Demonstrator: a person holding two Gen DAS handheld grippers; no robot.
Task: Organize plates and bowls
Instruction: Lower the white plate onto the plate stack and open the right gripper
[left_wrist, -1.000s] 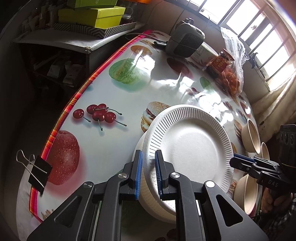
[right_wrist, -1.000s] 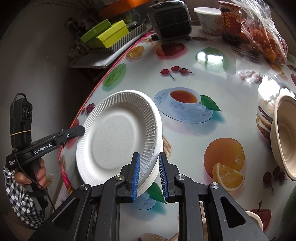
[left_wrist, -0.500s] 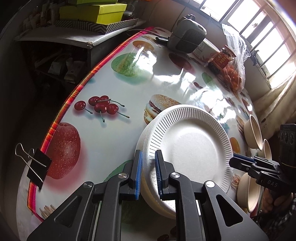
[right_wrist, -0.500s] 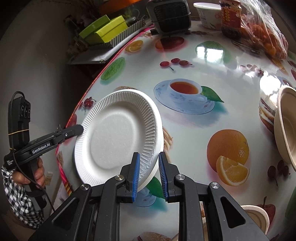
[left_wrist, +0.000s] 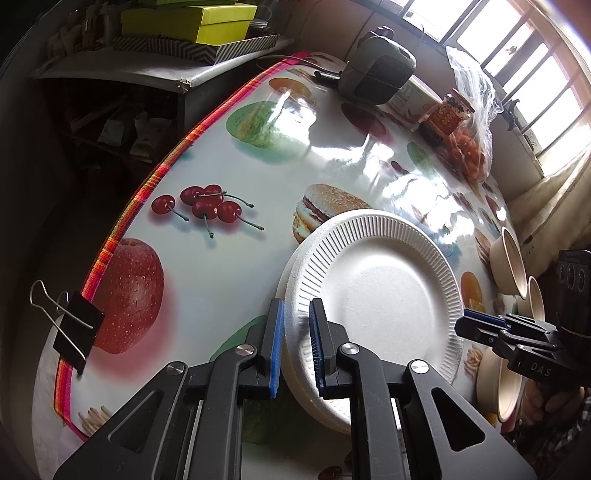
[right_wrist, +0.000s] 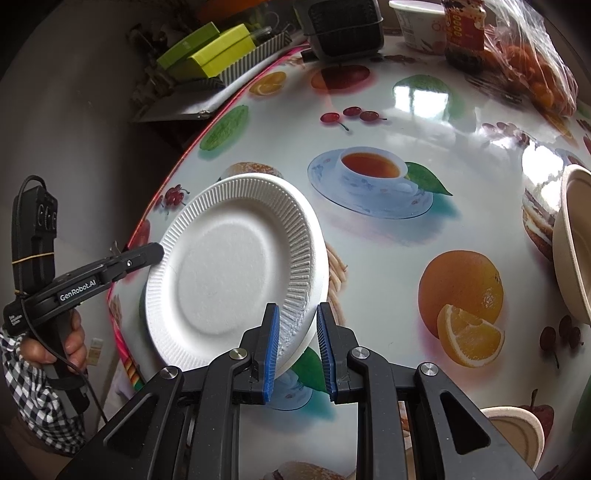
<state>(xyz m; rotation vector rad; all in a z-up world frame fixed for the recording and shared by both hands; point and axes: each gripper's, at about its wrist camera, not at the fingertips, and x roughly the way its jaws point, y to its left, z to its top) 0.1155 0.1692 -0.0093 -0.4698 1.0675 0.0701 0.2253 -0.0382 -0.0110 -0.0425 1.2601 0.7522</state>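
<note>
A stack of white ribbed paper plates (left_wrist: 376, 291) hangs tilted just above the fruit-print table (left_wrist: 258, 177). My left gripper (left_wrist: 297, 306) is shut on the stack's near-left rim. My right gripper (left_wrist: 465, 325) pinches the opposite rim. In the right wrist view the same plates (right_wrist: 229, 266) sit between the blue pads of the right gripper (right_wrist: 297, 310), which is shut on the rim, while the left gripper (right_wrist: 157, 253) bites the far-left edge. Beige bowls (left_wrist: 511, 266) stand to the right of the stack, one (left_wrist: 495, 384) below the right gripper. Two bowls (right_wrist: 572, 251) (right_wrist: 517, 432) show in the right wrist view.
A grey fan heater (left_wrist: 376, 70), a red-labelled jar (left_wrist: 447, 114) and a plastic bag of oranges (left_wrist: 469, 147) stand at the table's far side. A binder clip (left_wrist: 70, 328) grips the striped left edge. Green boxes (left_wrist: 192, 18) sit on a shelf beyond it.
The plate stack, held at both rims, has drifted a little toward the near side, uncovering more of the printed burger. Both grips stay the same.
</note>
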